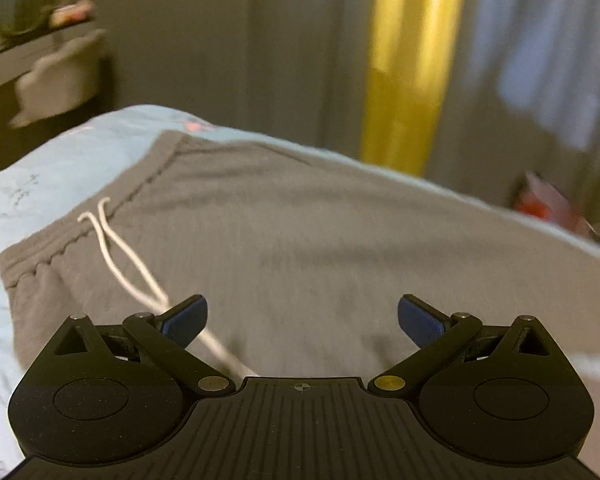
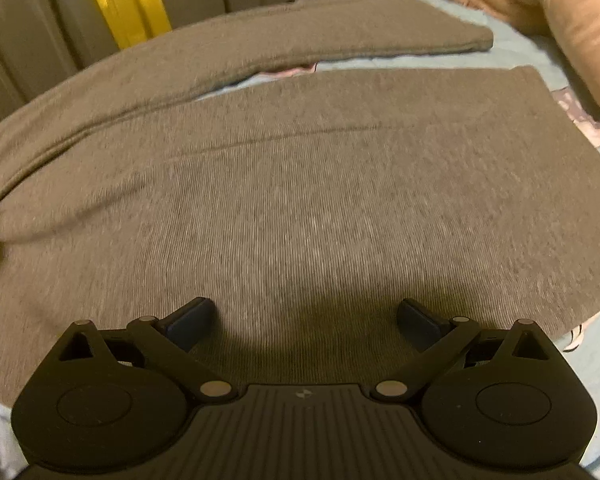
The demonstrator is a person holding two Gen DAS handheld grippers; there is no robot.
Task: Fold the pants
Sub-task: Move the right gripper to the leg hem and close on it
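Lying flat on a bed with a light blue sheet (image 1: 60,152), the grey pants (image 1: 300,240) fill most of both wrist views. From the left wrist camera you get the waist end: the elastic waistband (image 1: 52,248) runs along the left side, and a white drawstring (image 1: 128,264) trails down from it across the fabric, passing right by the left finger's blue pad (image 1: 186,320). The left gripper (image 1: 302,320) is spread wide, nothing between its fingers, sitting over the upper part of the pants.

The right wrist camera looks down the legs. The near leg (image 2: 340,200) is laid out broad and smooth, and the far leg (image 2: 300,36) angles away from it, with a strip of sheet (image 2: 400,62) showing in the gap between them. The right gripper (image 2: 306,324) is also wide open and empty, low over the near leg and casting a shadow on it; can't tell if it's actually touching the cloth.

Background stuff: a yellow curtain (image 1: 412,60) hanging behind the bed, and something pinkish-tan and plush-looking (image 2: 560,20) at the top right corner of the right view. Both shots are a bit motion-blurred.
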